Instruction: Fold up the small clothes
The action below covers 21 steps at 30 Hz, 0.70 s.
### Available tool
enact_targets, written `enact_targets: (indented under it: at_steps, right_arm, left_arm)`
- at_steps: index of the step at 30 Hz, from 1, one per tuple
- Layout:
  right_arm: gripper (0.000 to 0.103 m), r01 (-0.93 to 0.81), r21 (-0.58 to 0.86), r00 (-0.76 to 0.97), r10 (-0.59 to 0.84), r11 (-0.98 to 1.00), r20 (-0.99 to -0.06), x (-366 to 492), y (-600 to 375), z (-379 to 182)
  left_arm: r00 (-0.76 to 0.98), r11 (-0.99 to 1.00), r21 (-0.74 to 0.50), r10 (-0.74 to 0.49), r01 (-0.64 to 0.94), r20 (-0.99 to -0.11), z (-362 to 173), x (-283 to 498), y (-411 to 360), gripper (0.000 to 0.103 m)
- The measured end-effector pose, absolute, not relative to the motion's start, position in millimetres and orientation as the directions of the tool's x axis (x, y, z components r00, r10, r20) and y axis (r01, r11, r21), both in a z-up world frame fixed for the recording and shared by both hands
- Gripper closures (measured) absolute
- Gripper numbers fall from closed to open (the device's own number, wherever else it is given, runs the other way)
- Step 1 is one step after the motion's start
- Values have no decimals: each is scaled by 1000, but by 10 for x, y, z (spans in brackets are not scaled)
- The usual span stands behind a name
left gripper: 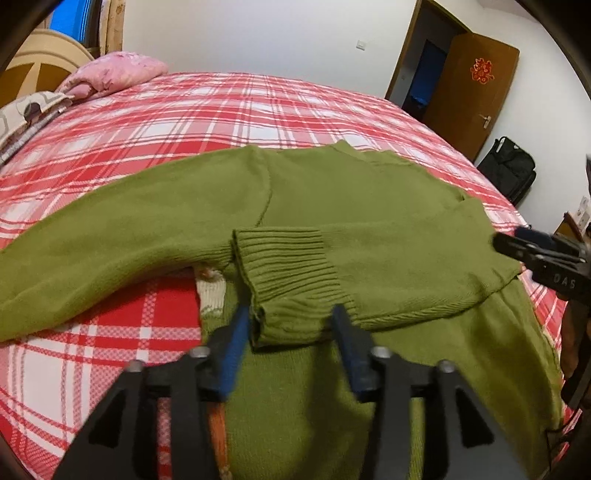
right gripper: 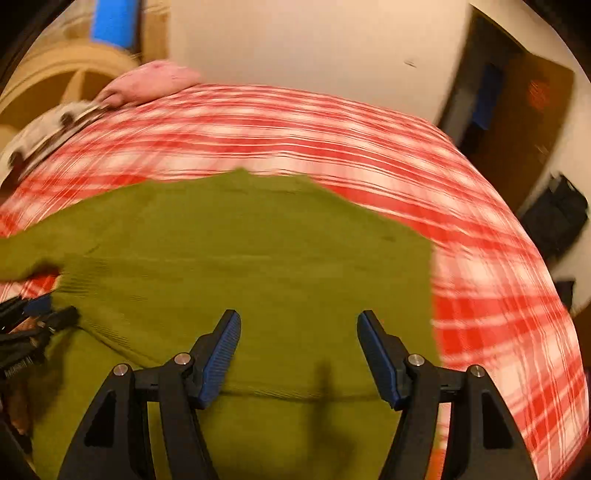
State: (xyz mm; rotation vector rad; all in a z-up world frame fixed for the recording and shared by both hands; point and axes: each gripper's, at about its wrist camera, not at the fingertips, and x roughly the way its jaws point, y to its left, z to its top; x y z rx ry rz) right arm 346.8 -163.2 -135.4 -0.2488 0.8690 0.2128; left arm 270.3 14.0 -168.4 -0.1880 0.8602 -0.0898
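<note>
Your left tongs [left gripper: 291, 328] stand open astride the ribbed cuff [left gripper: 288, 273] of the green knitted sweater [left gripper: 369, 199], pads not pressing it; that folded sleeve runs crosswise toward your right tongs [right gripper: 298, 343], also open and empty over the sweater's body; the other sleeve [left gripper: 92, 243] lies spread leftward, nearer your left hand; beyond, the red-and-white checked bed [left gripper: 221, 110], a pink pillow [left gripper: 118, 70], a brown door [left gripper: 476, 88].

Olive-green knit sweater [left gripper: 369, 206] with ribbed cuff [left gripper: 291, 273] on red-white plaid bedsheet [left gripper: 229, 110], pink floral pillow [left gripper: 118, 70] far left, black grippers with blue pads [right gripper: 218, 365], brown door [left gripper: 472, 92] with red emblem far right, white walls [left gripper: 258, 33].
</note>
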Motion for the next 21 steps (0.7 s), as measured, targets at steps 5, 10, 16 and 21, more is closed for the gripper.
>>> enact_targets:
  at_steps: [5, 10, 16, 21]
  right_arm:
    - [37, -308, -180, 561, 26, 934, -828, 3538, -1307, -1826]
    - [37, -268, -147, 547, 24, 952, -837, 3453, -1398, -1735]
    - [36, -324, -122, 614, 110, 938, -782, 3351, -904, -1394]
    - [36, -389, -98, 587, 164, 916, -792, 3362, -449, -1516]
  left_arm:
    - [652, 983, -181, -148, 17, -744, -1660, 2630, 124, 29]
    - [657, 987, -160, -130, 14, -742, -1625, 2538, 175, 23]
    - [664, 988, -150, -94, -28, -742, -1590, 2424, 387, 23]
    - [666, 989, -134, -56, -67, -744, -1594, 2343, 590, 23]
